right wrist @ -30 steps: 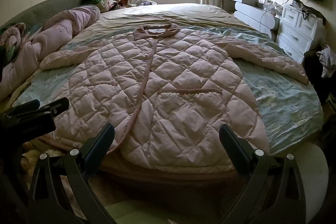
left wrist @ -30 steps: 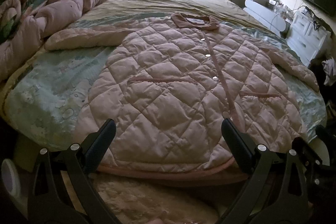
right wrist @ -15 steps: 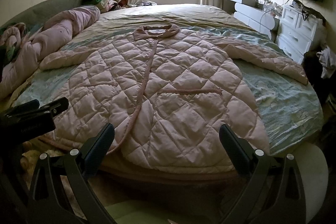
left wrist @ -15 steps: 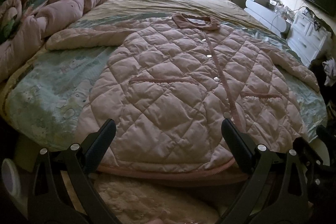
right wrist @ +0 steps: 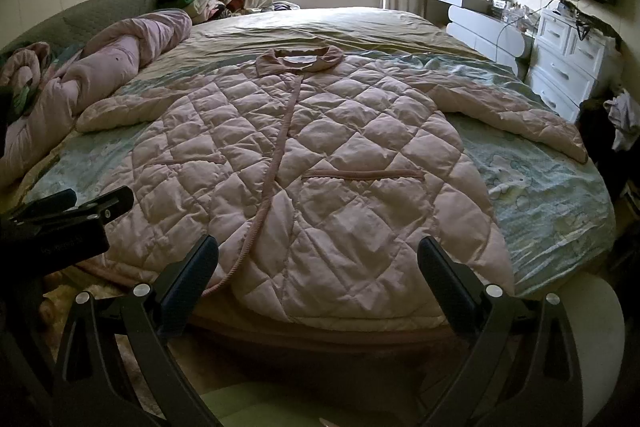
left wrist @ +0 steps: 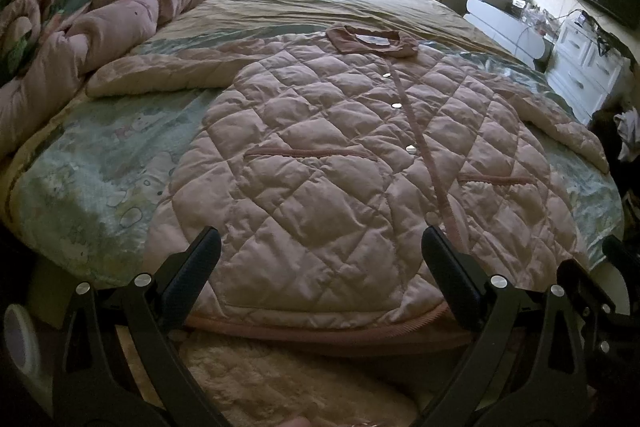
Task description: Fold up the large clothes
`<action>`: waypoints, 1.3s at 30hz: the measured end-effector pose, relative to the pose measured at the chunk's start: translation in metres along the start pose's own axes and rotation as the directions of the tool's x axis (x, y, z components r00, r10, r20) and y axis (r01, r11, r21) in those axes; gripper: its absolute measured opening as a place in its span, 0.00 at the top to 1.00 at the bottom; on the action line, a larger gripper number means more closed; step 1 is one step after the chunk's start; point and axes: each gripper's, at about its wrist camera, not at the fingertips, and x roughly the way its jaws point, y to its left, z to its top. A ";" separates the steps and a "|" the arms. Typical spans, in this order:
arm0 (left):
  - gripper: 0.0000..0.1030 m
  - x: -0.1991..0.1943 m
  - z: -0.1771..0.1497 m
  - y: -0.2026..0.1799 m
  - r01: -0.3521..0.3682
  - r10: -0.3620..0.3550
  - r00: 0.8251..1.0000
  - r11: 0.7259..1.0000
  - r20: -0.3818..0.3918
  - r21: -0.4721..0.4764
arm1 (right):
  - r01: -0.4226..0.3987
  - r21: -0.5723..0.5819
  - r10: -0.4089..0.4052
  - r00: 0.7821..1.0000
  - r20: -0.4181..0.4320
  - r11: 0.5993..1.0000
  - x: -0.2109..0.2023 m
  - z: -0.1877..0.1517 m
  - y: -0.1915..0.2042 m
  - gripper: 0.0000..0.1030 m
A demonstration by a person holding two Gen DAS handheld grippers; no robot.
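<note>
Hardly anything new over the last second: only a slight creep of the left view toward the bed, with the right view all but frozen. Means no fold begun yet. Still finding the coat laid flat and face up across the near part of the bed, collar at the far end, hem hanging just over the near edge, buttons done up along the front strip as far as can be told. Showing one sleeve stretched out to the left and the other sleeve out to the right, both lying flat on the sheet, neither yet brought in over the body. Holding the left gripper at the hem with fingers spread wide, nothing between them and no cloth touched; same for the right gripper, fingers wide apart, hovering off the near edge beside its partner and empty. Reads as a pause to line up, or the very start of a reach, rather than progress: task judged at its opening step, with the whole fold left to do. Likely calls next for reaching out to a sleeve or a side edge and carrying it across the middle. Worth noting the thick quilted padding: probably springy and bulky, so a shallow pinch may slip off, and a folded part may lift back open unless pressed down.
</note>
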 end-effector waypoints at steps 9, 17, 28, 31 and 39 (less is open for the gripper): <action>0.09 0.003 0.001 -0.001 -0.001 0.001 1.000 1.000 -0.004 0.002 | 0.000 -0.005 0.000 1.000 -0.007 1.000 0.002 0.003 0.000 0.04; 0.09 0.006 0.003 -0.003 -0.001 0.001 1.000 1.000 -0.005 0.007 | -0.014 -0.002 0.014 1.000 -0.019 1.000 0.008 0.012 -0.006 0.04; 0.09 0.033 0.060 -0.024 -0.008 0.009 1.000 0.999 -0.027 0.051 | -0.002 0.002 0.002 1.000 -0.023 1.000 0.030 0.059 -0.026 0.04; 0.09 0.041 0.078 -0.029 -0.014 0.015 1.000 0.998 -0.018 0.060 | 0.004 0.012 -0.003 1.000 -0.014 1.000 0.039 0.077 -0.034 0.04; 0.09 0.073 0.125 -0.040 -0.001 0.004 1.000 0.996 -0.028 0.086 | 0.012 0.025 -0.012 1.000 -0.021 1.000 0.068 0.116 -0.048 0.04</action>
